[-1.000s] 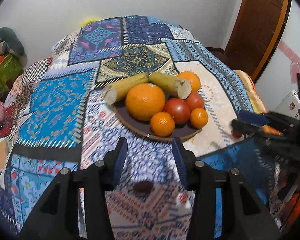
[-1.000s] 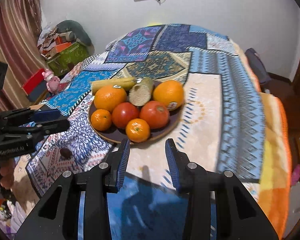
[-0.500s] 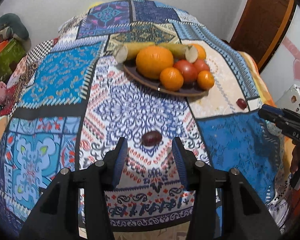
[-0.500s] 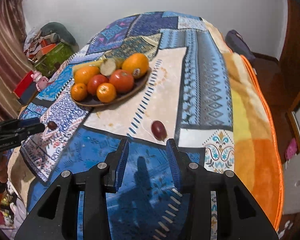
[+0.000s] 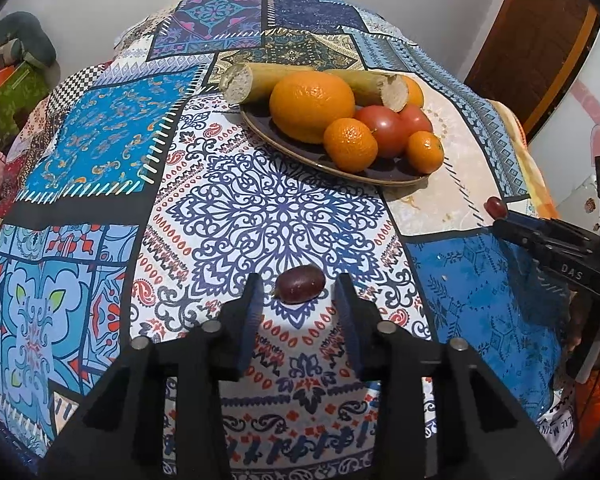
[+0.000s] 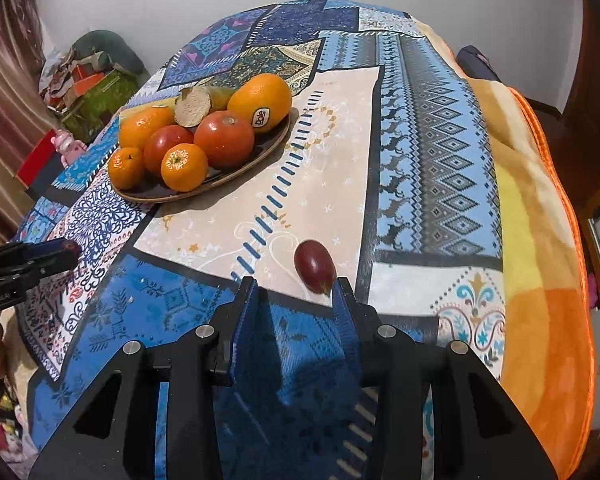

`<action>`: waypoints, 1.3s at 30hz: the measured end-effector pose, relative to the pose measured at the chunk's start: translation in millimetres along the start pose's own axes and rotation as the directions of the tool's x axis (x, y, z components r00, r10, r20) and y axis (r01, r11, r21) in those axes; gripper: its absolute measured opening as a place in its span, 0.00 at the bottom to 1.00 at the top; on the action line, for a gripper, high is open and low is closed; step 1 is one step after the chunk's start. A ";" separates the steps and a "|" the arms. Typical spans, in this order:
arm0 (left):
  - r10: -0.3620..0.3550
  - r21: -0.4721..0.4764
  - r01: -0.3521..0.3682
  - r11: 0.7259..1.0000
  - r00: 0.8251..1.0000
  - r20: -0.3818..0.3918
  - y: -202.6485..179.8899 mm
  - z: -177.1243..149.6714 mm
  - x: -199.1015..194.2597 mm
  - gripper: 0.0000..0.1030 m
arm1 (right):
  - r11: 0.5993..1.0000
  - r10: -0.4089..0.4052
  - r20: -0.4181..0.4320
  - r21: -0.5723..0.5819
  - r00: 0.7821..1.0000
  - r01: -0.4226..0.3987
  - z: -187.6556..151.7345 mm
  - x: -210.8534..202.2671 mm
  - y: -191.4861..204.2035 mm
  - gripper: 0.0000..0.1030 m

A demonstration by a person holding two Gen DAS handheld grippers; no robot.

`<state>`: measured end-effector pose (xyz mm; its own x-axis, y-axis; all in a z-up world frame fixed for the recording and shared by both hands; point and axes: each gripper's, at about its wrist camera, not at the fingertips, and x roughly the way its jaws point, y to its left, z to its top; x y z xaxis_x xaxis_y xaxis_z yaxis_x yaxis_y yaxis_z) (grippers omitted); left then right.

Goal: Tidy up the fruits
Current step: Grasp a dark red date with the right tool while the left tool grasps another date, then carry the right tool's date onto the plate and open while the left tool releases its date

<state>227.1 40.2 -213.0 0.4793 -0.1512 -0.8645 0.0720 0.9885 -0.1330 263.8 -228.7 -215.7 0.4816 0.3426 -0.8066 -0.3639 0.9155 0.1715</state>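
Note:
A brown plate (image 5: 300, 154) holds oranges, tomatoes and two cut yellow-green pieces; it also shows in the right wrist view (image 6: 236, 178). A dark red grape (image 5: 300, 289) lies on the patterned cloth just ahead of my open left gripper (image 5: 298, 294), between its fingertips. A second dark red grape (image 6: 314, 266) lies on the beige patch, just ahead of my open right gripper (image 6: 294, 290), close to its right fingertip. That grape also shows in the left wrist view (image 5: 496, 207), beside the right gripper's tip (image 5: 516, 226).
The patchwork cloth (image 5: 100, 140) covers a bed-like surface with an orange blanket edge (image 6: 552, 240) on the right. Clutter and a green box (image 6: 96, 92) sit by the far left wall. A wooden door (image 5: 540, 36) stands at the right.
Both grippers have moved closer to the grapes, which now lie at the fingertips. The plate sits farther away in both views than a second ago. Both grippers stay open.

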 end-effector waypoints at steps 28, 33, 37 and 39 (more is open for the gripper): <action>-0.031 0.007 0.031 0.999 0.999 0.038 0.3 0.4 -15.1 0.23 | 0.999 -0.028 0.002 -0.037 1.000 0.028 18.2 12.7 4.5 0.18; -0.027 0.001 0.027 1.000 0.997 0.066 4.9 6.9 -28.6 0.23 | 0.999 -0.025 0.024 -0.045 0.999 0.026 19.6 3.3 8.9 0.17; -0.023 0.003 0.023 1.000 0.995 0.097 5.4 14.9 -40.9 0.23 | 0.998 -0.016 0.054 -0.058 0.998 0.019 25.8 -8.5 15.6 0.17; -0.021 0.007 0.020 1.000 0.993 0.115 4.9 19.6 -47.7 0.23 | 0.998 -0.010 0.071 -0.067 0.997 0.014 30.0 -14.1 20.0 0.17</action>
<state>221.7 52.3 -162.9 0.5754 -0.1704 -0.7999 0.0879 0.9853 -0.1467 273.7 -208.9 -183.9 0.5406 0.3478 -0.7660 -0.4096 0.9042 0.1215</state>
